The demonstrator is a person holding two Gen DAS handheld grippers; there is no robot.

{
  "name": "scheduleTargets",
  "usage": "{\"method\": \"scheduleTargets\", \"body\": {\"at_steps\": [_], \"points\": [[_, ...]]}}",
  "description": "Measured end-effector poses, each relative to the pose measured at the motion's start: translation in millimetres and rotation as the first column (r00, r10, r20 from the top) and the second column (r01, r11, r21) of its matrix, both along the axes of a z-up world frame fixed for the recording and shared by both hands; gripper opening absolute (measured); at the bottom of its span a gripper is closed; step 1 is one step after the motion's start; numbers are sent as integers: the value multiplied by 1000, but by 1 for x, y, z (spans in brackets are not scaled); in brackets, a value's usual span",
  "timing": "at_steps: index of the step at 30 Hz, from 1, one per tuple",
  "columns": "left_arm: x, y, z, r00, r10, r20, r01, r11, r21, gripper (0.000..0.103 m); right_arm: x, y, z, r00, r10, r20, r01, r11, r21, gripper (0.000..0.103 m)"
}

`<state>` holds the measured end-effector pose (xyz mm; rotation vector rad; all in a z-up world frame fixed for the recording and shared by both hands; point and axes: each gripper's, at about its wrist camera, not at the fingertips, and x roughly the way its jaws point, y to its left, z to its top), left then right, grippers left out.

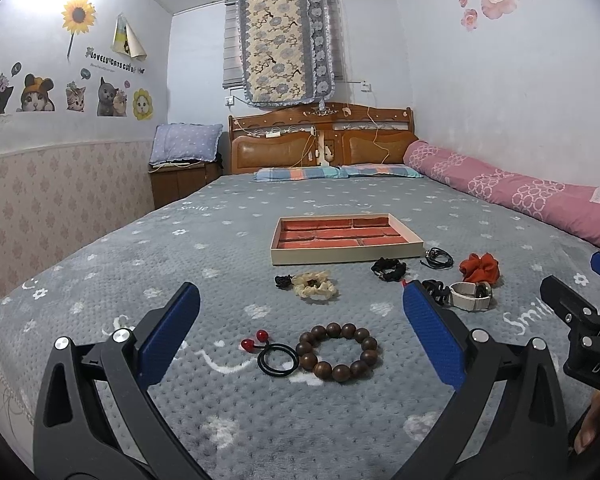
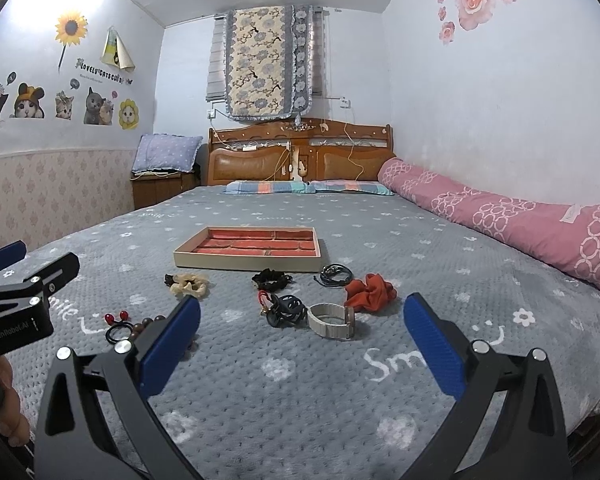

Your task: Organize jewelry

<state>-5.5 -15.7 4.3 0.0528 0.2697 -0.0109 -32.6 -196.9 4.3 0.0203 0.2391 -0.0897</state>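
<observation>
Grippers: left gripper and right gripper both spread wide, holding nothing, above the bedspread.
Jewelry: bead bracelet, watch, scrunchies loose before tray.

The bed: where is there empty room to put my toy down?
Bare blanket lies near the tools, and between the tray and the pillows. It's crowded between tray and bead bracelet.
</observation>
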Motion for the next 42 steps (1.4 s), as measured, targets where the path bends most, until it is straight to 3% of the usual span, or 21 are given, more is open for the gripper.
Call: {"method": "scheduleTargets", "body": {"at_steps": [29,42], "points": [[0,0,5,1000,-5,11,5,1000,1,98,5,0,-4,1000,-6,-5,6,1000,0,99],[18,2,7,1000,-23,-5,23,1000,-2,98,18,0,1,1000,4,9,-4,1000,-6,99]]}}
